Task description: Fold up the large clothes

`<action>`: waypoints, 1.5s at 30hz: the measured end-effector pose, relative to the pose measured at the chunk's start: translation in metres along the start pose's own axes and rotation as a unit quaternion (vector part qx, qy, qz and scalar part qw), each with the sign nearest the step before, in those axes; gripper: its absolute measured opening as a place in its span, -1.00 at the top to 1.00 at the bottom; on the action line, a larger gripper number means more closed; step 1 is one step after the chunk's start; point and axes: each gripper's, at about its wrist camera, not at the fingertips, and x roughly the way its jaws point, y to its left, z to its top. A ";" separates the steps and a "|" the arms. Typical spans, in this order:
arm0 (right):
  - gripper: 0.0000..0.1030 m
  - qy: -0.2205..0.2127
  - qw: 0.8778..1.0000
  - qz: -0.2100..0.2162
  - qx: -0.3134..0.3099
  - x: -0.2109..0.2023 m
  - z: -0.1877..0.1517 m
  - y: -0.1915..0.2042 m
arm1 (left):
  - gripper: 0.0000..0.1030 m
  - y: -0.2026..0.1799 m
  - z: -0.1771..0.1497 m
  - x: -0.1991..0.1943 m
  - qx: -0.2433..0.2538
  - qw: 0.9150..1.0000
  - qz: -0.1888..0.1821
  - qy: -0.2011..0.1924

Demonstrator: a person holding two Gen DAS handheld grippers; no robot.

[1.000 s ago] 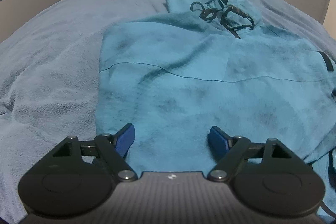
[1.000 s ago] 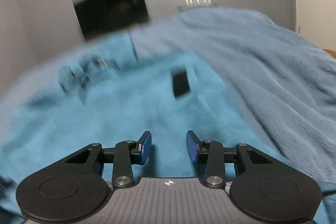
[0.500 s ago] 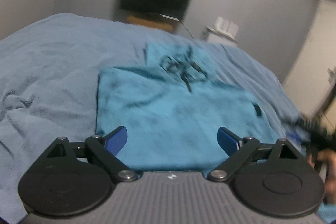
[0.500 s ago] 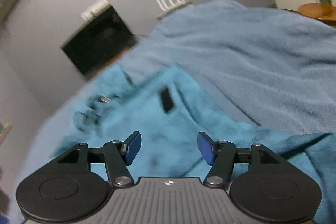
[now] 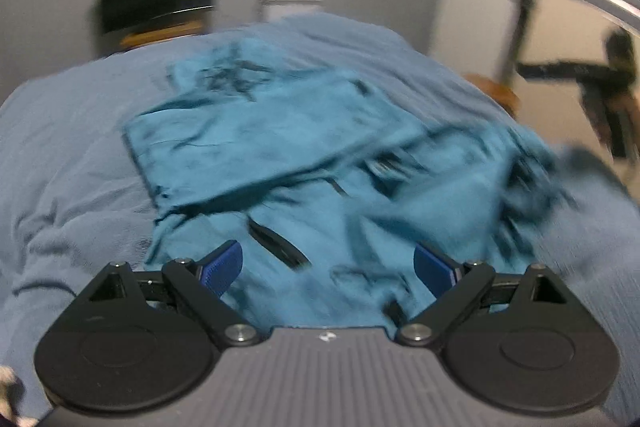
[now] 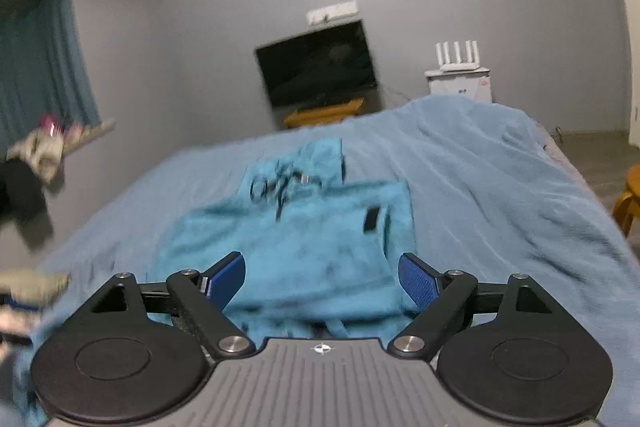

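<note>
We hold the left gripper [image 5: 328, 267] wide open and empty above the folded teal hoodie [image 5: 280, 131] on the blue blanket [image 5: 72, 155]; our right gripper [image 6: 322, 279], jaws opening, grips nothing.

1 teal garment [image 6: 304, 243], 1 blanket [image 6: 480, 179], 1 TV [image 6: 318, 63], 2 tongs [image 5: 328, 269] [image 6: 322, 281].

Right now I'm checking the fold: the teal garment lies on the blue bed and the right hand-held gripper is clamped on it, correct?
Not clamped. The right wrist view shows the right hand-held gripper opening, nothing between its fingers; the garment lies on the bed.
</note>
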 end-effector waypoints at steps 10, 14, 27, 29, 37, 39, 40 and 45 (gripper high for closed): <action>-0.67 0.120 0.980 0.062 -0.145 -0.074 -0.046 0.010 | -0.79 -0.029 -0.036 -0.016 0.172 0.982 -0.067 0.042; -0.72 0.149 0.966 0.075 -0.195 -0.074 -0.058 0.025 | -0.79 -0.031 -0.049 -0.012 0.217 0.974 -0.045 0.055; -0.92 0.181 0.895 0.081 -0.398 -0.023 -0.082 0.077 | -0.79 -0.025 -0.040 0.031 0.299 0.953 -0.026 0.038; -0.91 0.192 0.889 0.096 -0.403 -0.013 -0.082 0.079 | -0.79 -0.019 -0.037 0.038 0.296 0.954 -0.033 0.039; 0.35 0.204 0.915 0.143 -0.317 0.013 -0.059 0.069 | 0.28 0.027 -0.017 0.045 0.159 0.985 -0.069 -0.009; 0.40 0.181 0.929 0.126 -0.296 0.015 -0.051 0.066 | 0.34 0.037 -0.006 0.041 0.116 0.991 -0.046 -0.046; 0.42 0.166 0.940 0.117 -0.274 0.017 -0.045 0.064 | 0.37 0.041 0.001 0.041 0.096 0.993 -0.034 -0.061; 0.44 0.093 0.980 0.065 -0.164 0.040 -0.008 0.051 | 0.52 0.073 0.043 0.062 -0.021 0.994 0.030 -0.108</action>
